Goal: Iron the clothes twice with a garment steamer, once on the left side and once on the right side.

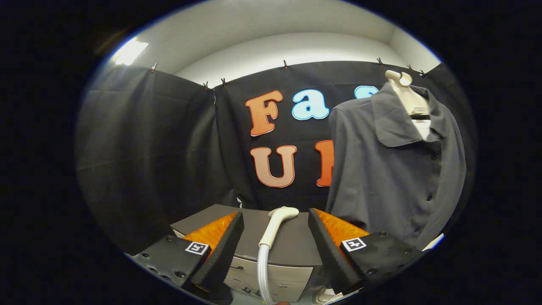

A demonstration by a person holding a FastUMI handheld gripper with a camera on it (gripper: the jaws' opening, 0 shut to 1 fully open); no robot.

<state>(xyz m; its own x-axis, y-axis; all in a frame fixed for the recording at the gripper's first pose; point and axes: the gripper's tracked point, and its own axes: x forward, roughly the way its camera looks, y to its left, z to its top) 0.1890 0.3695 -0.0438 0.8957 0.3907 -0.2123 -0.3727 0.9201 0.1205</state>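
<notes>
The gripper (276, 220) has its fingers spread wide apart, touching nothing. Between them, just ahead, the white plastic garment steamer head (277, 224) with its pale ribbed hose (263, 271) lies on top of a grey flat-topped box (292, 245), the hose running down over the box's front. To the right of the box and beyond the right finger hangs a dark grey collared button-up shirt (394, 169) on a cream-coloured hanger form (408, 99). Black cloth booth wall (148, 148) stands behind everything.
</notes>
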